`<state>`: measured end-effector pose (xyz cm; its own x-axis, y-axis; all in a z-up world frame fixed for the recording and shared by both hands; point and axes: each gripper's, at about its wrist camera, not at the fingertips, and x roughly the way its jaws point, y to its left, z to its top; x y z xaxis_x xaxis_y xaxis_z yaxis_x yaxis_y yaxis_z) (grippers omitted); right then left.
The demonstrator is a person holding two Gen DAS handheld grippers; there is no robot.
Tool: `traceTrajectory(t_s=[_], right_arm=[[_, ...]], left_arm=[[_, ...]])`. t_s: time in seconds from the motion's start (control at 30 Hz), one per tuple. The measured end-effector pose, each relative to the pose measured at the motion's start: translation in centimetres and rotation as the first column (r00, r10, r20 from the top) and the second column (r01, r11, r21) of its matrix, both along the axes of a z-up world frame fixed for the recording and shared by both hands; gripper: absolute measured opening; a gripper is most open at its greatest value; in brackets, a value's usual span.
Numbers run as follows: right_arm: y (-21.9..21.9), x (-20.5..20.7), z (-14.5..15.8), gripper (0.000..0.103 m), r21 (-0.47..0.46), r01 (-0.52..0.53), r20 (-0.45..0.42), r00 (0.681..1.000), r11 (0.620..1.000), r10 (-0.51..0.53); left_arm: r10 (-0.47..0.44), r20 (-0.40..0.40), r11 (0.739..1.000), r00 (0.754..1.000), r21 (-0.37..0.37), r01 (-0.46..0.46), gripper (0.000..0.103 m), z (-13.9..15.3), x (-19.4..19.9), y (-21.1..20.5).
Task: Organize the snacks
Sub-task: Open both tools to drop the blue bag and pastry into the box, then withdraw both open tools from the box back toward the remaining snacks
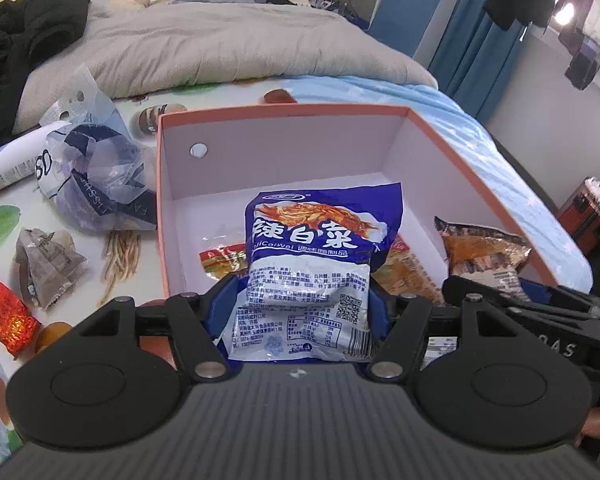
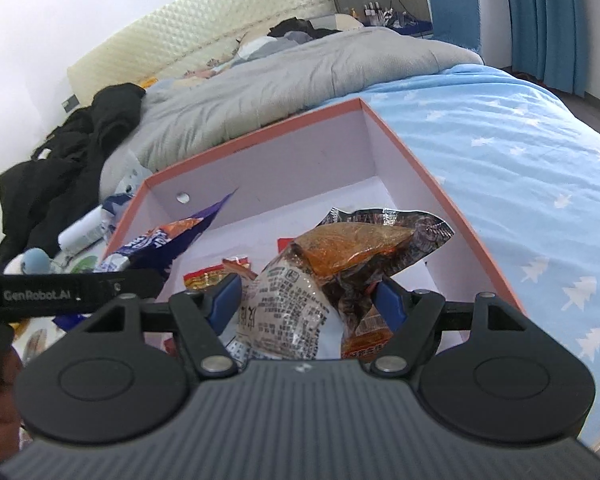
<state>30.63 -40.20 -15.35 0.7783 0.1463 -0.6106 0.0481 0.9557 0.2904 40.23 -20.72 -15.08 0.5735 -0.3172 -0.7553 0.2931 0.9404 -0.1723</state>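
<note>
left wrist view: the left gripper [image 1: 300, 300] is clamped on a blue packet [image 1: 316, 256], its blue pads pressing the packet's lower sides. the packet stands upright over the near edge of an open box [image 1: 284, 112] with an orange rim and white walls. on the box floor lie a red-yellow sachet [image 1: 222, 260] and, to the right, a brown packet [image 1: 480, 252] held just over the box by the right gripper [image 1: 500, 300], which enters from the right. left of the box, on the patterned sheet, sit a crumpled plastic bag [image 1: 96, 176], a grey wrapper [image 1: 48, 264] and a red foil wrapper [image 1: 8, 316].

right wrist view: the right gripper [image 2: 306, 300] is closed on the brown packet [image 2: 340, 256], pads against both sides, over the near part of the box [image 2: 432, 176]. the blue packet [image 2: 172, 240] shows at left, above the left gripper [image 2: 68, 290]. a grey quilt [image 2: 300, 76] lies behind the box.
</note>
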Motion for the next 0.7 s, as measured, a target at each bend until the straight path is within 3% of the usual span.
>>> traceTrajectory(t_s=[0.13, 0.23, 0.33, 0.7], right_arm=[[0.0, 0.1, -0.1, 0.076, 0.0, -0.001, -0.017, 1.0, 1.0, 0.001], [0.3, -0.2, 0.3, 0.085, -0.019, 0.007, -0.019, 1.0, 1.0, -0.007], [0.4, -1.3, 1.0, 0.085, -0.01, 0.023, -0.016, 1.0, 1.0, -0.023], [3.0, -8.7, 5.5, 0.085, -0.01, -0.004, 0.068, 0.998, 1.0, 0.004]], left_arm=[[-0.011, 0.002, 1.0, 1.0, 0.0, 0.011, 0.073, 0.5, -0.5, 0.3], [-0.002, 0.029, 1.0, 1.0, 0.002, 0.002, 0.076, 1.6, -1.6, 0.8], [0.004, 0.059, 1.0, 0.998, -0.02, -0.002, 0.076, 3.3, -3.3, 1.6], [0.032, 0.163, 0.999, 0.986, -0.04, -0.026, 0.076, 9.2, -12.9, 4.8]])
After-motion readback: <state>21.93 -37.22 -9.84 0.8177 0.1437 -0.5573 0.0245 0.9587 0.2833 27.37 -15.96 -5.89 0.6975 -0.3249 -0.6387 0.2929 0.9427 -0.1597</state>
